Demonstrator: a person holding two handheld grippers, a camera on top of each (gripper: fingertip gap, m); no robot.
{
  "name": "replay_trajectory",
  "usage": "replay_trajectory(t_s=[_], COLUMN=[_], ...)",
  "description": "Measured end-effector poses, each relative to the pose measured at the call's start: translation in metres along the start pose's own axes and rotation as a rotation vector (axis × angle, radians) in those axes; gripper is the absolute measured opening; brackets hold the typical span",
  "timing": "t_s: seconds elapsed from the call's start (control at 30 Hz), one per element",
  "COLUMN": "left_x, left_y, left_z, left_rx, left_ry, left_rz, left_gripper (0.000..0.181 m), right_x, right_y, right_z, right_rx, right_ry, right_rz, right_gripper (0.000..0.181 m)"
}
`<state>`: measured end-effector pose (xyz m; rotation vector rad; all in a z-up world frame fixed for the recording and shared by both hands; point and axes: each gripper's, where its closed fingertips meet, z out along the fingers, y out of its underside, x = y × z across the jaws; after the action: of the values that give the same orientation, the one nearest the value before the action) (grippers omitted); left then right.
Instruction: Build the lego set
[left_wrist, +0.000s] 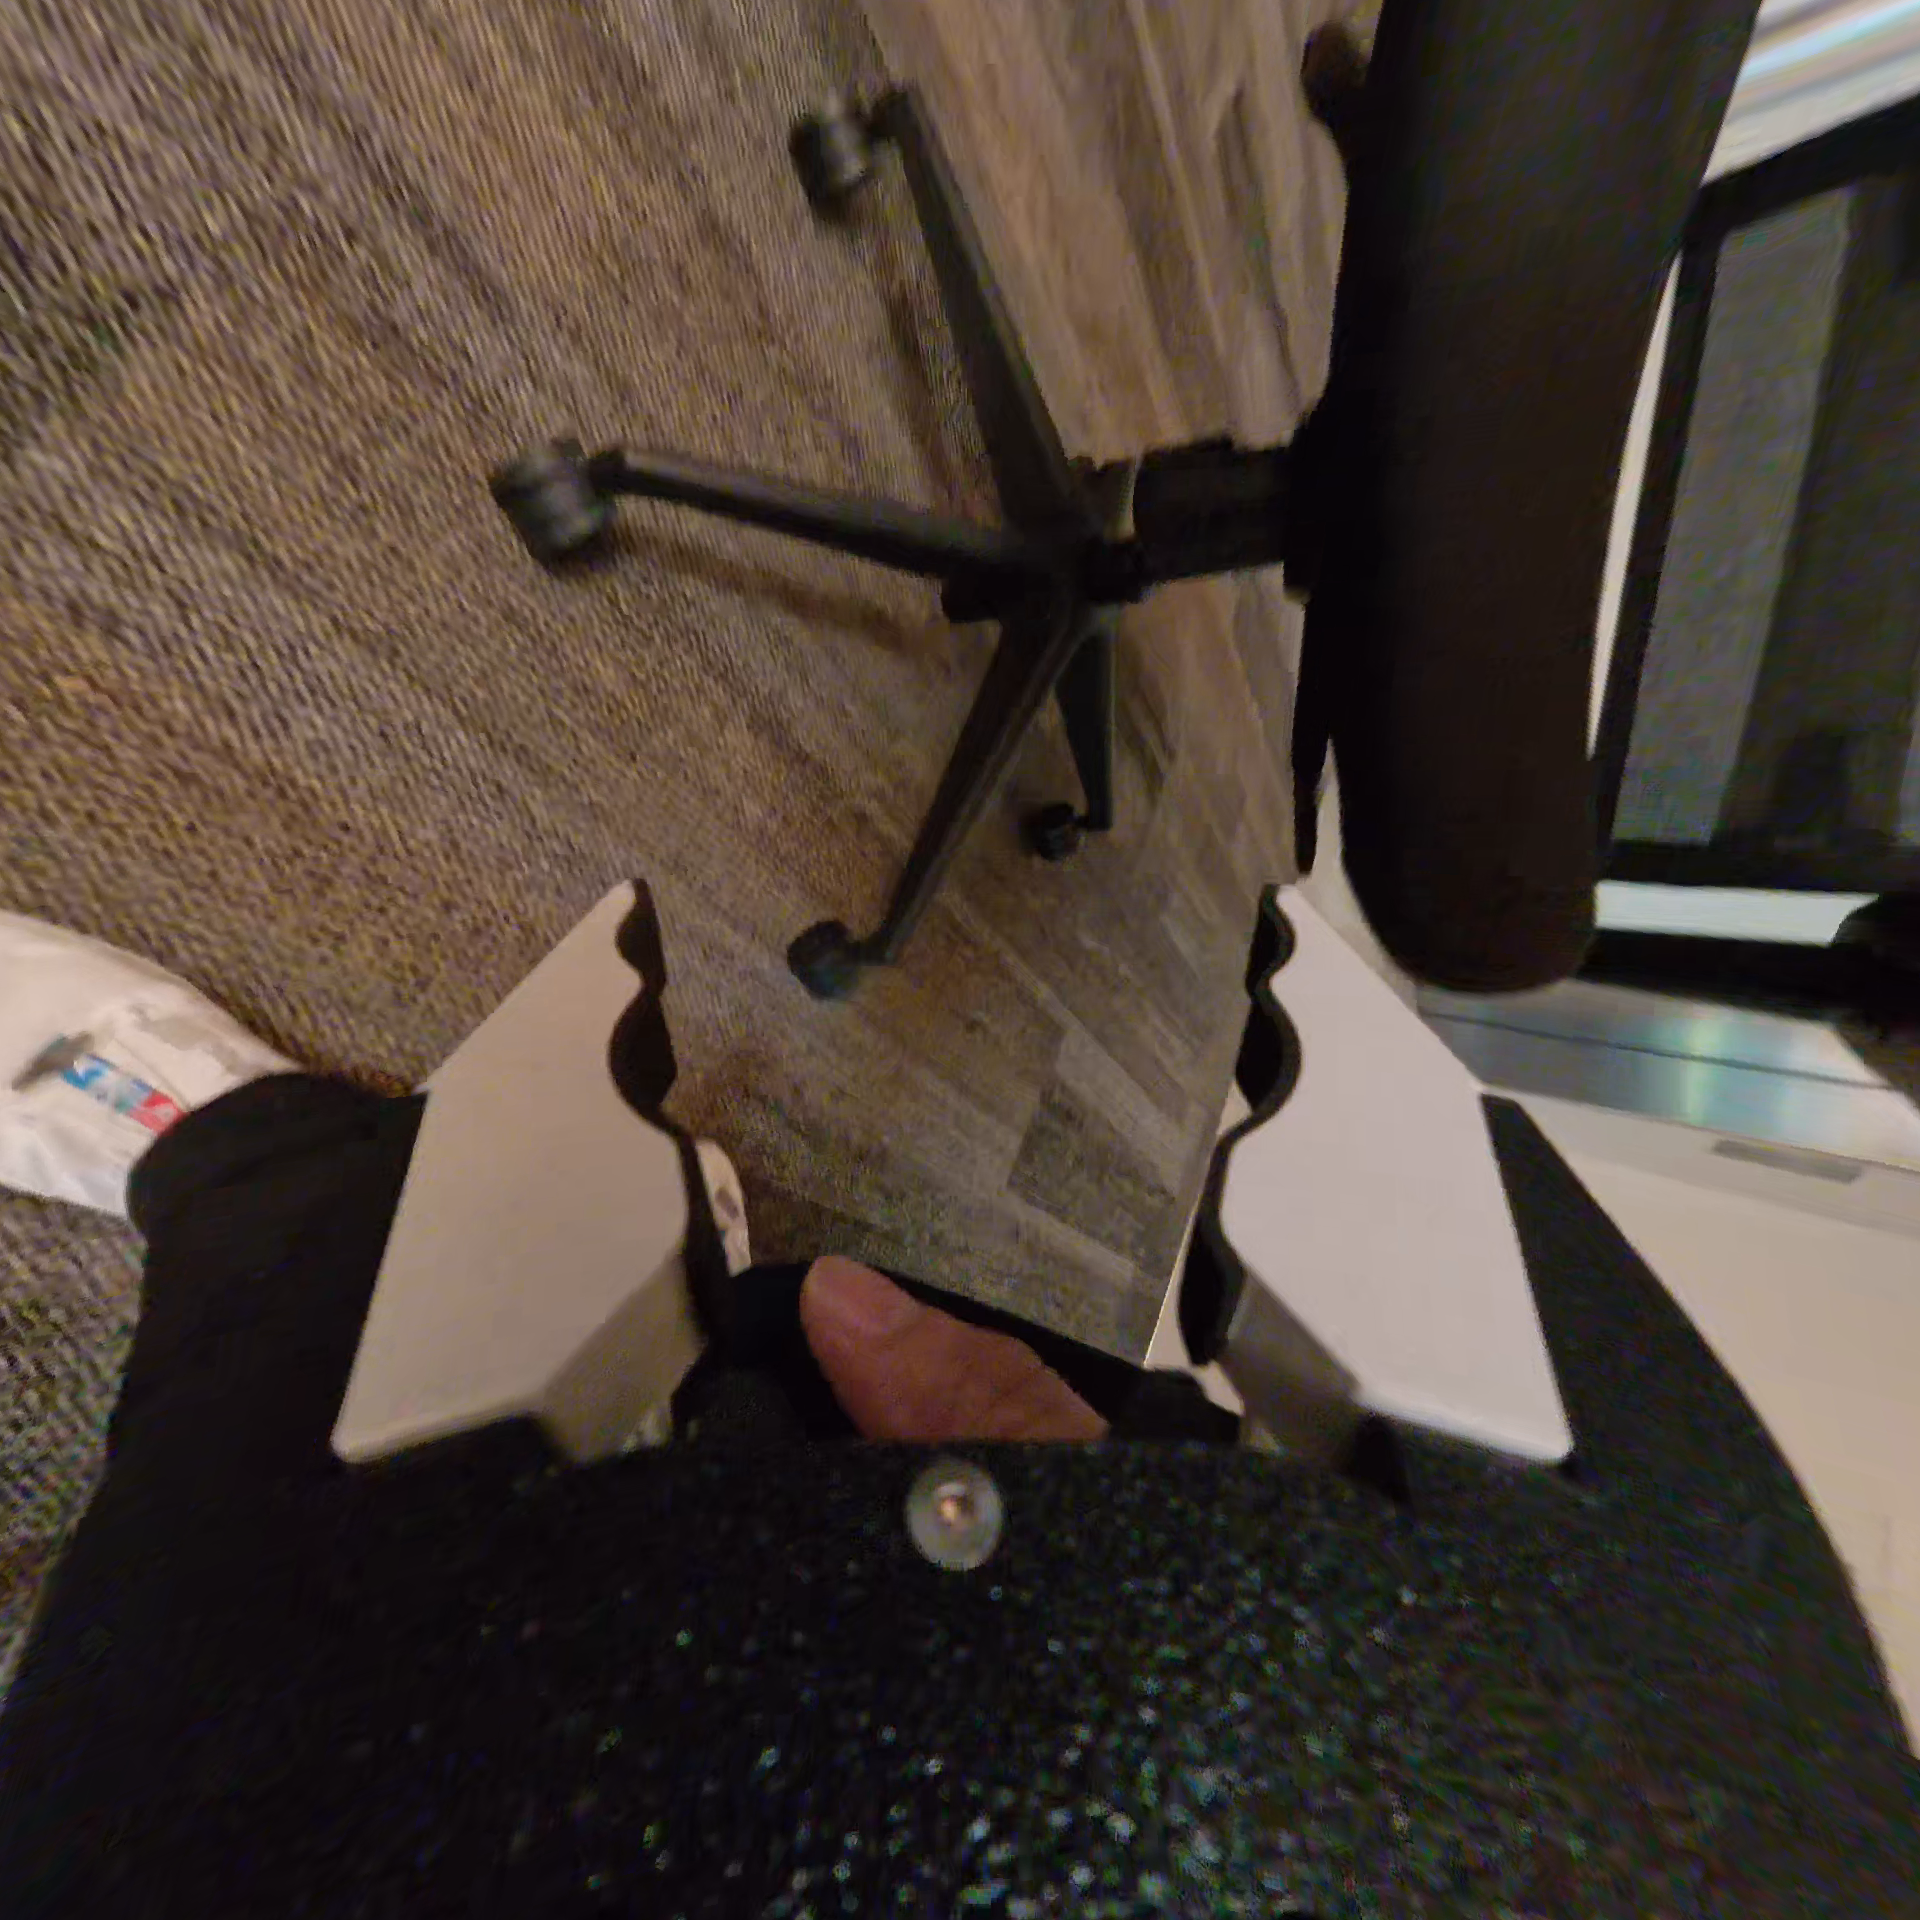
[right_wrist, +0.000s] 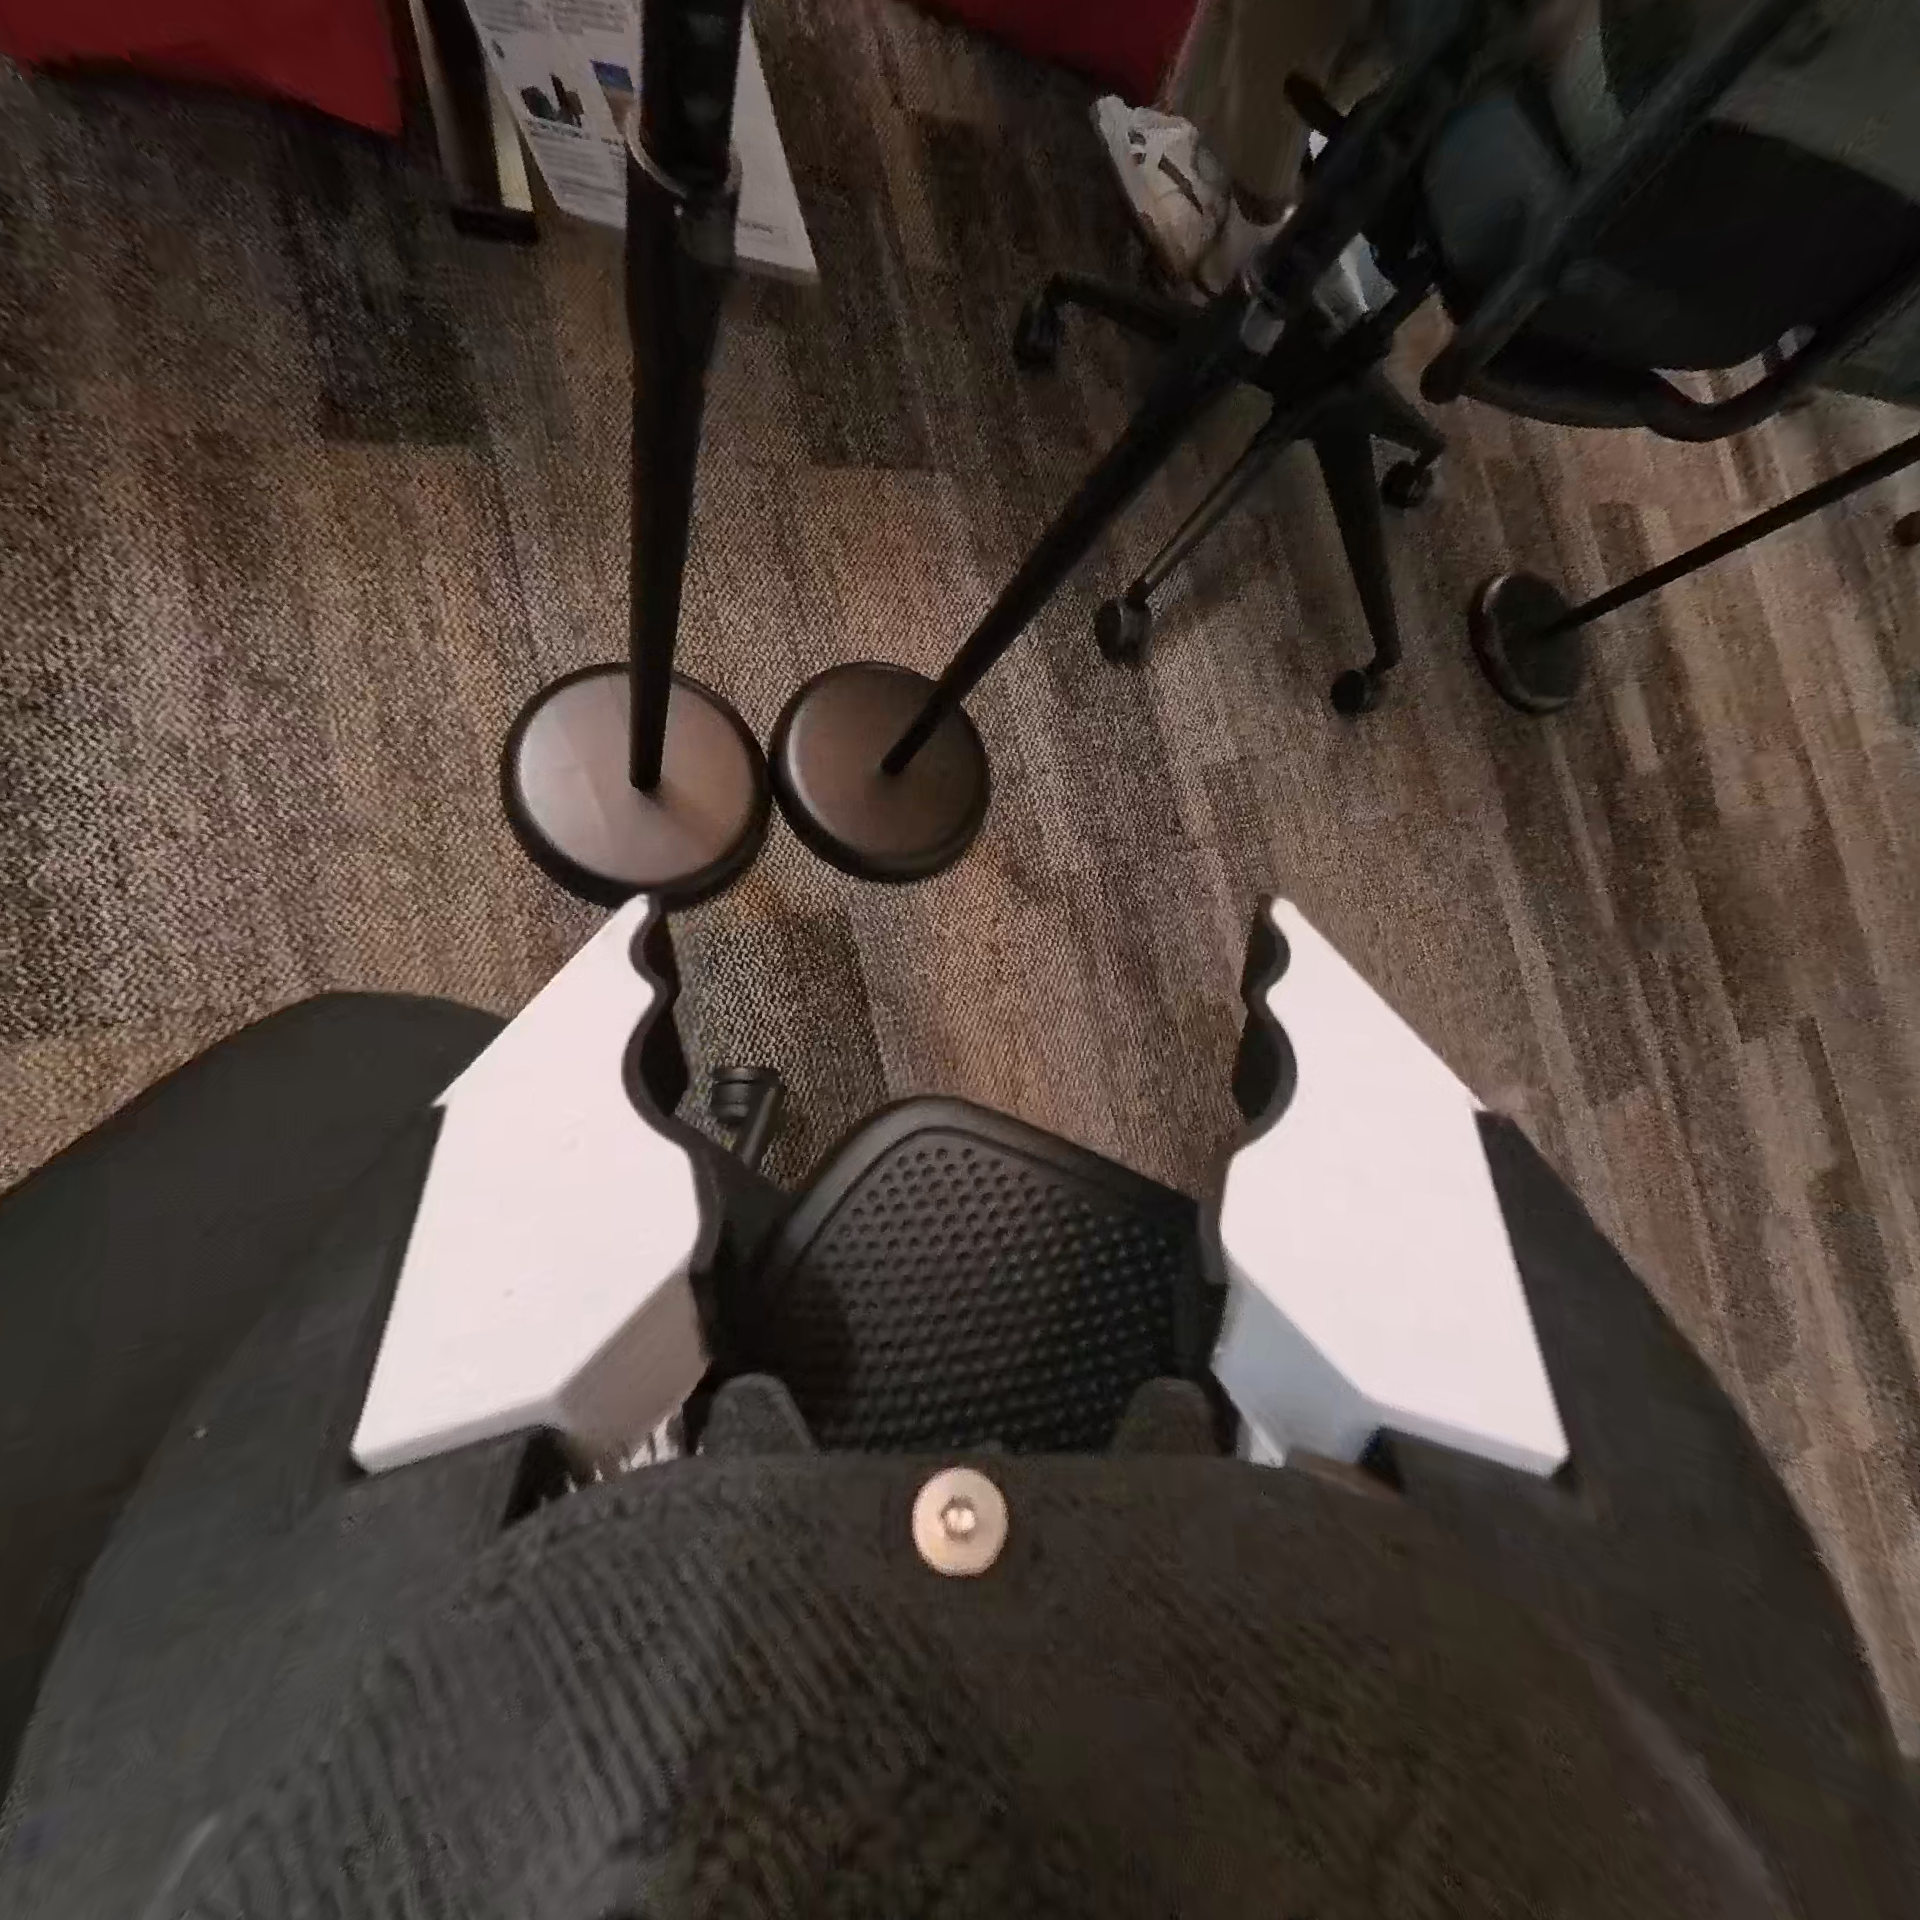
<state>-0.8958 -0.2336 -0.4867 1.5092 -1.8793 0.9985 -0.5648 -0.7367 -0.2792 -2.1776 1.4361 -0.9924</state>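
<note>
The chair (left_wrist: 1455, 499) seat runs off the top edge. A white bag (left_wrist: 94, 1081) is cut off at the left. Both pictures are blurry.

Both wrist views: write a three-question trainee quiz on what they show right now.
1. True or false: the left gripper holds a lego piece.
2. How many round stand bases lie side by side just ahead of the right gripper? A) one B) two C) four
3. Fill in: the black star-shaped base with castors in the left wrist view belongs to an office ____.

Key
1. False: both grippers are open and empty, and no lego shows in either view.
2. B: one base and another.
3. chair
</note>
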Motion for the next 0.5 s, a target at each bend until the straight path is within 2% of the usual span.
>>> replay_trajectory(t_s=[0.1,0.2,0.37,0.5], left_x=[-0.004,-0.007,-0.010,-0.019], left_y=[-0.048,-0.083,-0.109,-0.124], left_z=[-0.006,-0.014,-0.018,-0.017], left_rx=[0.043,0.094,0.187,0.218], left_ry=[0.008,0.005,0.051,0.025], left_rz=[0.033,0.056,0.002,-0.053], left_gripper=[0.110,0.110,0.111,0.111], right_x=[-0.005,-0.010,-0.020,-0.024], right_y=[-0.002,-0.006,-0.006,-0.004], right_z=[0.001,0.001,0.003,0.005], right_rx=[-0.013,0.001,-0.028,-0.054], right_ry=[-0.002,-0.005,0.006,0.027], right_rz=[-0.002,-0.006,-0.062,-0.105], right_gripper=[0.110,0.109,0.111,0.112])
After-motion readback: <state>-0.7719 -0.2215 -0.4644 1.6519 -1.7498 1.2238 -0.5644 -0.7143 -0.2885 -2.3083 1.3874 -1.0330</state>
